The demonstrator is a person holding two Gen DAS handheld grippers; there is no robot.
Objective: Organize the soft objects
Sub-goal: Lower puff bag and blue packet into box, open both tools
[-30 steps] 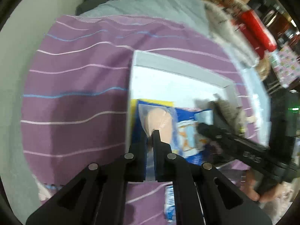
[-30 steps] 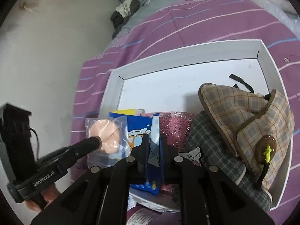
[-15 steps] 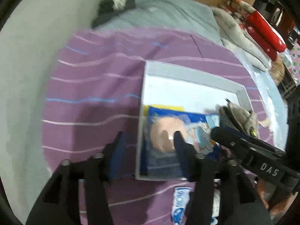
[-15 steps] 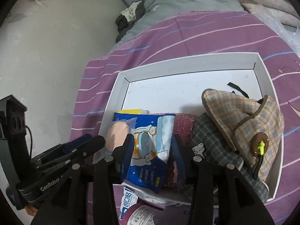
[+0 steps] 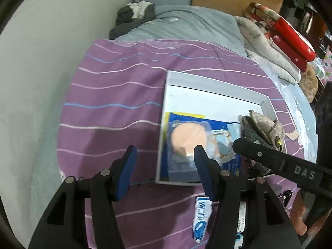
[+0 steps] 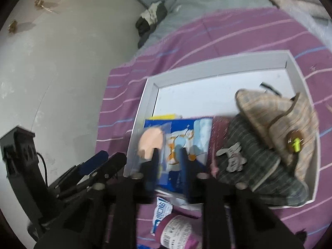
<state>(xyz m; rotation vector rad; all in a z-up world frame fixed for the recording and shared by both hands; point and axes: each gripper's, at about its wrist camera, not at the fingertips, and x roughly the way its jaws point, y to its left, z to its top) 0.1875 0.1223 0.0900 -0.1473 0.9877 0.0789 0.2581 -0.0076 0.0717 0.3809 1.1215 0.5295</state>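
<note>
Two grippers in your hands hang over the near left corner of the white tray (image 5: 215, 83) on the purple striped cover (image 5: 116, 95); your left gripper (image 5: 164, 155) has its jaws spread wide with nothing between them; the bagged peach puff (image 5: 187, 137) lies in the tray just ahead of its right fingertip, on the blue packet (image 6: 186, 132). Your right gripper (image 6: 168, 155) has just been closing its jaws; a narrow gap remains and the blue packet shows through it, apparently below rather than pinched, though blur hides the pads. Right of those jaws, two plaid slippers (image 6: 274, 128) lie piled in the tray; a small sachet (image 5: 201, 217) lies outside it, behind your left jaws.
</note>
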